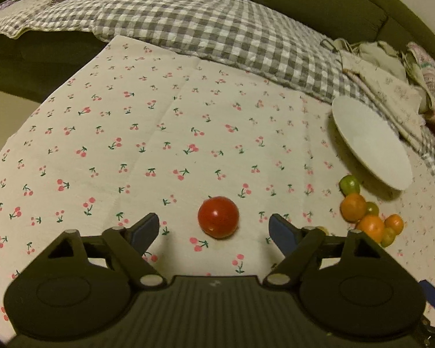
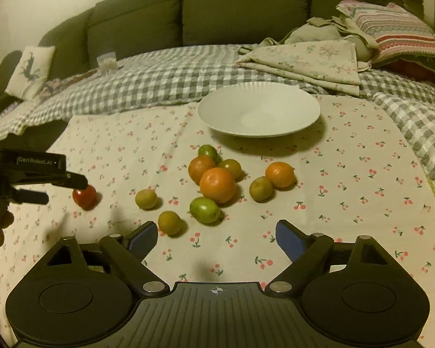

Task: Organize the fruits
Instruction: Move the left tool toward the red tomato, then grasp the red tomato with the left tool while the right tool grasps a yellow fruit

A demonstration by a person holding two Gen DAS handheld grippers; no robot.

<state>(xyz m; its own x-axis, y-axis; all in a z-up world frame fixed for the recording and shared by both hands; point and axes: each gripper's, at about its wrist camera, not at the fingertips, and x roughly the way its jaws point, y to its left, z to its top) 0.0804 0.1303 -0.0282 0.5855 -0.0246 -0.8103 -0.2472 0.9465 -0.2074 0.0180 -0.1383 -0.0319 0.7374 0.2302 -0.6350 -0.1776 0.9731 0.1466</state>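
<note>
A red tomato (image 1: 218, 217) lies on the cherry-print cloth just ahead of my open, empty left gripper (image 1: 214, 226), between its fingertips but untouched. It also shows in the right wrist view (image 2: 85, 196) beside the left gripper's body (image 2: 29, 171). Several oranges and green fruits cluster mid-cloth, with a large orange (image 2: 217, 185) at their centre. My right gripper (image 2: 216, 232) is open and empty, a little short of a green fruit (image 2: 204, 210). A white plate (image 2: 258, 110) sits empty behind the fruits.
The cloth lies on a grey checked blanket (image 2: 159, 78) over a green sofa (image 2: 240, 8). Folded linens (image 2: 307, 58) and a striped cushion (image 2: 397, 32) lie at the back right. A small pillow (image 2: 30, 69) is at the far left.
</note>
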